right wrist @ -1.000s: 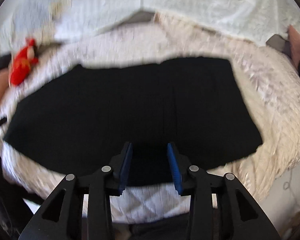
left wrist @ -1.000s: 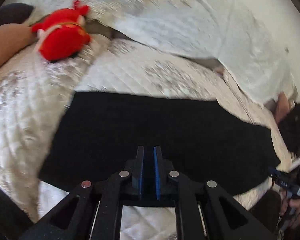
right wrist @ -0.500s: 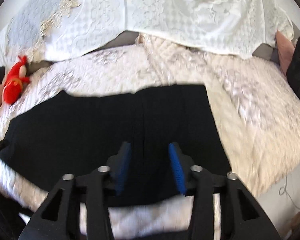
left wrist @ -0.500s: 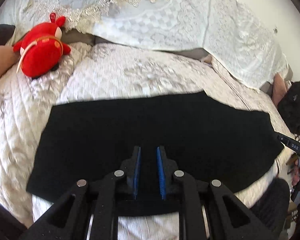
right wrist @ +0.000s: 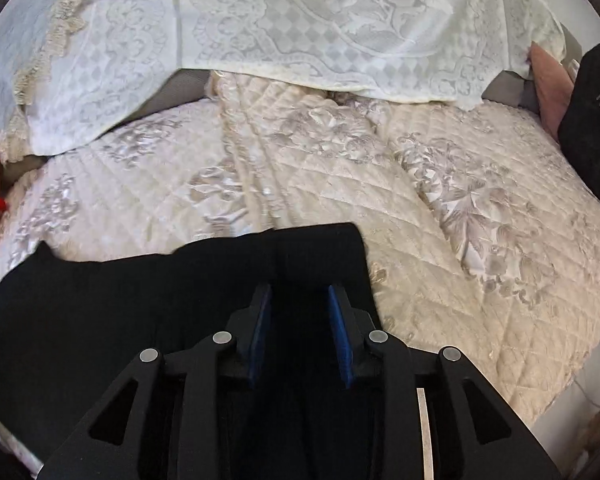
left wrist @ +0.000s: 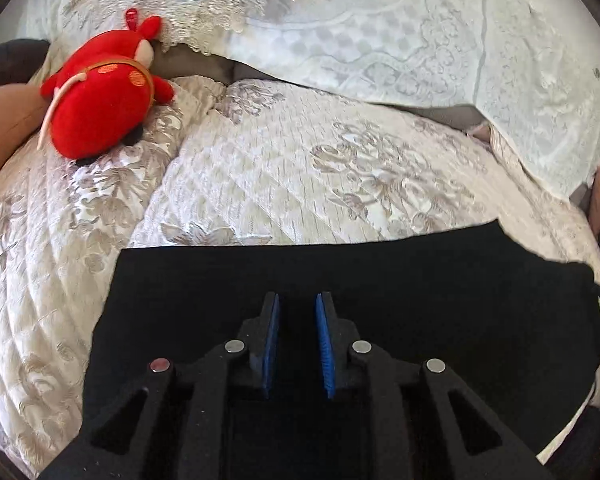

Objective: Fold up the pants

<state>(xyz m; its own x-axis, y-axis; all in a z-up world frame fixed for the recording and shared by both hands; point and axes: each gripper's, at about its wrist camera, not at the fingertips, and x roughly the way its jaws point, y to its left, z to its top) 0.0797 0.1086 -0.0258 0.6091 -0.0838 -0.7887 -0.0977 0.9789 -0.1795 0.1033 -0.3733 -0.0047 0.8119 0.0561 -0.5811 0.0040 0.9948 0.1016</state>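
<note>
a quilted cream bedspread (left wrist: pixel 260 168) with a pale floral pattern covers the bed and fills both views. along its far side lies a white lace cover (right wrist: pixel 300 28) draped over the pillows. the black pants (left wrist: pixel 380 288) lie flat across the near part of the bedspread, spread sideways as a long dark band; in the right wrist view their right end (right wrist: pixel 320 248) stops just past the gripper, with bare quilt beyond. a dark bag (right wrist: pixel 588 120) sits at the far right edge of the bed beside a pink cushion (right wrist: pixel 548 80). a red plush toy (left wrist: pixel 100 96) rests on the quilt at the far left, well apart from the pants. the right gripper (right wrist: pixel 300 300) hovers over the pants' right end, its jaws opening, released, blue pads apart and pinching no cloth. the left gripper (left wrist: pixel 297 308) hangs over the pants' left half, jaws also opening, a narrow gap between the pads, nothing grasped.
</note>
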